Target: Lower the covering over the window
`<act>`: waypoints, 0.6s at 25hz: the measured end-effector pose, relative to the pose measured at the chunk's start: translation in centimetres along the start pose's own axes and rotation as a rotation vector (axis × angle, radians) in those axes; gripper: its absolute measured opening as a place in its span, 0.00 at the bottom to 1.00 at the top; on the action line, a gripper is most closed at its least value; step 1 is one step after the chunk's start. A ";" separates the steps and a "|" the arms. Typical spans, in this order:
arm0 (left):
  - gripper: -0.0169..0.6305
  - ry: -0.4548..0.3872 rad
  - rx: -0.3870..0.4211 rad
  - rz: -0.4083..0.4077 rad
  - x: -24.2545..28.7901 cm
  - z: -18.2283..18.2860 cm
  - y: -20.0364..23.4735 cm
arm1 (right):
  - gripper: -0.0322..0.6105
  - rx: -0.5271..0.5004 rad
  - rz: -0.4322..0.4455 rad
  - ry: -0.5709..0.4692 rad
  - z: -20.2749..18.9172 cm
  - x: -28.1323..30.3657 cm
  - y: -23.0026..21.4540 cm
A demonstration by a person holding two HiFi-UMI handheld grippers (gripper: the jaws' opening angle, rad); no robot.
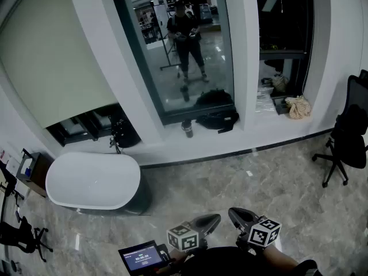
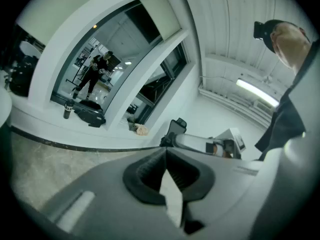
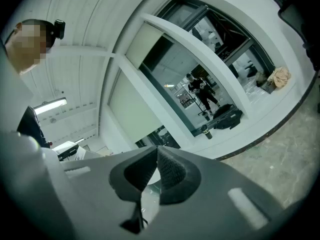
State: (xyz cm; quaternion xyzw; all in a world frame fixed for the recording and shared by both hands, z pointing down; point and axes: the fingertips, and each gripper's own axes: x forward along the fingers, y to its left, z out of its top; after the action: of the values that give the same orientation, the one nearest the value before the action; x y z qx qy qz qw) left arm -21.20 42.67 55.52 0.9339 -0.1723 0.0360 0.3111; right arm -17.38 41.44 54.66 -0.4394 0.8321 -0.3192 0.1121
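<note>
**Window covering and surroundings**

Cream blind (image 1: 54, 56): drawn most of the way down the left window. White oval tub (image 1: 92, 180): set before it. Black bag (image 1: 217, 119) and bottle (image 1: 187, 128): logged on the sill. Office chair (image 1: 348, 137): at right. Left tool (image 1: 214, 218) and right tool (image 1: 234, 213): held well back, each pressed together, nothing pinched.

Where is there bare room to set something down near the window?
The floor between the white oval table and office chair is bare. So is the ledge between black bag and beige bundle. Crowded around bag and bottle.
</note>
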 end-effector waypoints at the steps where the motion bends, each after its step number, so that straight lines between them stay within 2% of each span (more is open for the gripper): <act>1: 0.03 0.000 -0.001 0.000 0.1 0.0 0.1 | 0.06 -0.003 0.000 -0.001 0.1 0.0 0.0; 15: 0.03 0.001 0.004 -0.006 1.0 0.1 0.0 | 0.06 -0.002 0.004 -0.040 1.0 -0.6 -0.5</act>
State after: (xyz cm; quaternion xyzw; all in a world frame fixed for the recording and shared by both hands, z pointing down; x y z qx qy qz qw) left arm -20.29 42.36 55.59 0.9351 -0.1691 0.0356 0.3095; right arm -16.19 41.28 54.14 -0.4443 0.8308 -0.3093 0.1290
